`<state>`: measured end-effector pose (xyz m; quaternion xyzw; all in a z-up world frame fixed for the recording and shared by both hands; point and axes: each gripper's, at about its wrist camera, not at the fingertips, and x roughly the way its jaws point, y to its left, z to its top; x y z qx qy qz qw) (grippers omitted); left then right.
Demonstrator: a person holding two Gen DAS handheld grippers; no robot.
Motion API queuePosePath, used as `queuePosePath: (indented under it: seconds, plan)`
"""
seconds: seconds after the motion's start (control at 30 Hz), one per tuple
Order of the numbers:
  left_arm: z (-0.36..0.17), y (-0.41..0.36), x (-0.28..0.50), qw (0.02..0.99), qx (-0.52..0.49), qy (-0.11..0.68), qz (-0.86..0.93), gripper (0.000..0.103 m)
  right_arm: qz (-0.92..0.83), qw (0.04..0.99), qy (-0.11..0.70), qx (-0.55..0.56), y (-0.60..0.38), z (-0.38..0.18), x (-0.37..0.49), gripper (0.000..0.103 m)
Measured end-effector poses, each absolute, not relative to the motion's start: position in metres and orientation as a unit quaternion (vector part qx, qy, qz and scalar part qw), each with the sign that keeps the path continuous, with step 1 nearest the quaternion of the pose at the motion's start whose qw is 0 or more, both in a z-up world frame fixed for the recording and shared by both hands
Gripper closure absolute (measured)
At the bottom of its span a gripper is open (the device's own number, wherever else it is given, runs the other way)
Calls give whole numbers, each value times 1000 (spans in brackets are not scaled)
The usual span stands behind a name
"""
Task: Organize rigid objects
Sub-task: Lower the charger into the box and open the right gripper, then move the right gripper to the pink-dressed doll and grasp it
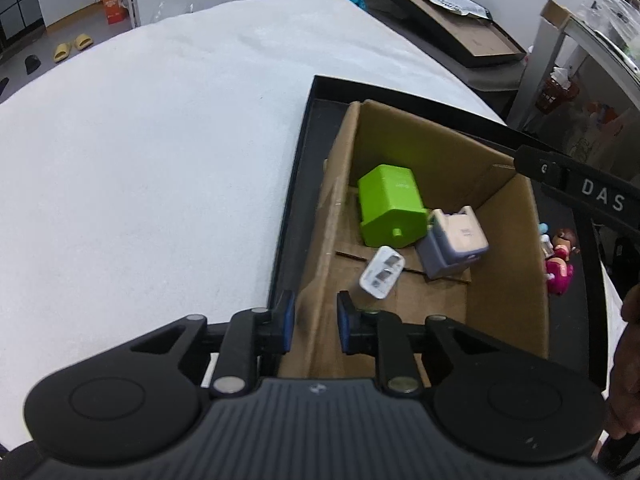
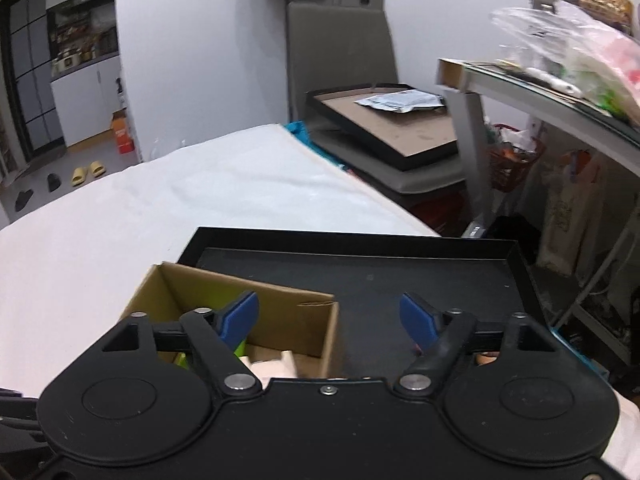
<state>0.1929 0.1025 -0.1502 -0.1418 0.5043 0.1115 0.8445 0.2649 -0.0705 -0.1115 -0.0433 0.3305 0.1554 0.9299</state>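
Bare white tabletop (image 1: 140, 160) left of black tray (image 1: 298, 184).

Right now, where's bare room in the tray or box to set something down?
Free: the tray floor past the box's far wall, up to the far rim, and the box's near floor by the white charger. Crowded: the box's middle, with the green block and grey adapter, and the toys strip right of the box.

Surface: we see a white cloth-covered table (image 1: 160, 152).
On it: 1 shallow black rectangular tray (image 2: 524, 276), which we find at the table's right edge.
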Motion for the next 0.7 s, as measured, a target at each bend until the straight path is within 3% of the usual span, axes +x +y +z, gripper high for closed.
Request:
queuePosePath:
  seconds: [0.07,0.23,0.47,0.7]
  plan:
    - [-146,99,194,846,-134,502,116,81,147,931,331,-38,-76,-111,266,18]
    - [-141,91,195,845,-127,502,130,75,128,932,338,-23,-88,-111,268,17]
    - [-131,77,196,850,-107,496,141,56,94,930,355,-2,-106,-116,267,17]
    - [-127,65,200,850,-93,495,152,51,57,926,374,17,-128,-124,274,17]
